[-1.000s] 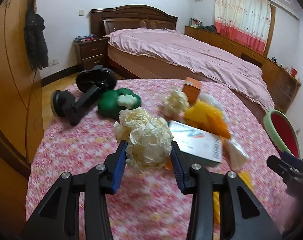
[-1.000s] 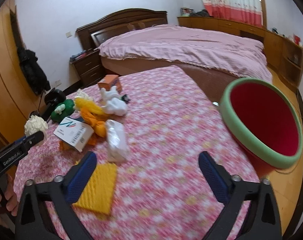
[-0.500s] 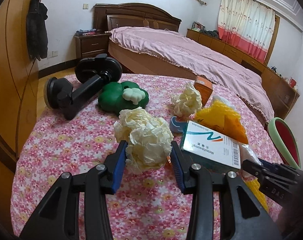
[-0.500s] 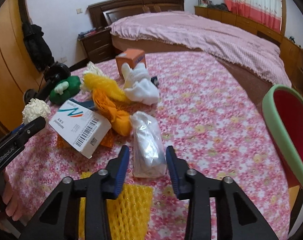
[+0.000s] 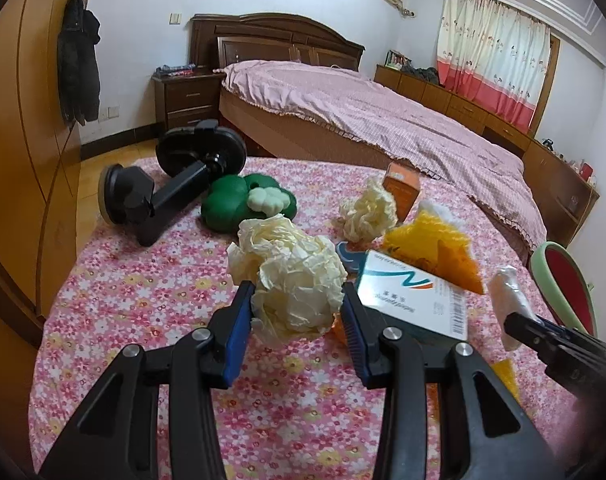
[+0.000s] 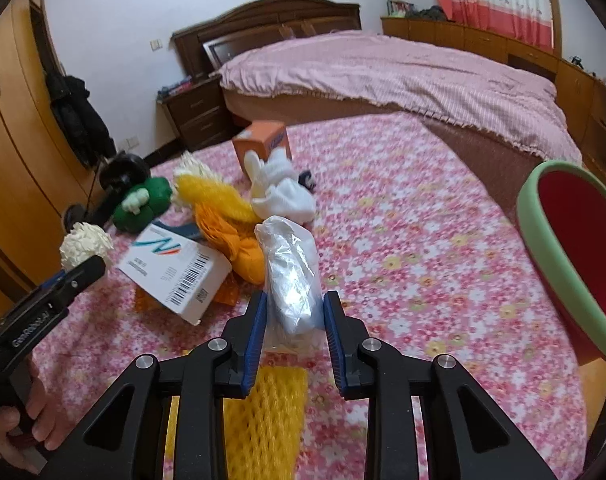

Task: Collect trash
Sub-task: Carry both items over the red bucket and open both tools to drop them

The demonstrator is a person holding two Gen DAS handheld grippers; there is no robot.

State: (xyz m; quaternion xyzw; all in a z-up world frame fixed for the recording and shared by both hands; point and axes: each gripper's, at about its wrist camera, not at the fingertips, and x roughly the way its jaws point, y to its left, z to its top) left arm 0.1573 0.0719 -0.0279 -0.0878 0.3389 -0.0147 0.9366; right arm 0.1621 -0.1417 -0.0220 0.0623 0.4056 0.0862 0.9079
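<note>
In the left wrist view the left gripper (image 5: pixel 297 312) points down over a table with a pink flowered cloth (image 5: pixel 151 304), its blue pads pinching a cream ball of crumpled paper (image 5: pixel 291 276) held just above the cloth. Beyond the ball lie a green soft toy (image 5: pixel 239 202), a black suction-cup holder (image 5: pixel 171 184), a second paper ball (image 5: pixel 367 212), an orange box (image 5: pixel 403 184), orange and yellow netting (image 5: pixel 435 244) and a white carton with a barcode (image 5: pixel 415 300), which sits just to the right of the held ball. At the right edge the tip of the right gripper (image 5: pixel 519 322) reaches in with a clear plastic bag (image 5: pixel 507 292), and a red bin with a green rim (image 5: pixel 567 280) stands off the table's far side. In the right wrist view the right gripper (image 6: pixel 295 320) tilts down and its jaws are closing on the crumpled plastic bag (image 6: pixel 291 272), the pads pressing both sides. Yellow foam netting (image 6: pixel 263 416) lies under the fingers; the carton (image 6: pixel 175 272), the orange netting (image 6: pixel 239 240) and a white sock (image 6: pixel 283 196) crowd just beyond. The red bin (image 6: pixel 559 276) stands well to the right, beside the table. At the left the other gripper (image 6: pixel 85 268), held in a hand (image 6: pixel 11 428), carries its paper ball (image 6: pixel 85 242).
</note>
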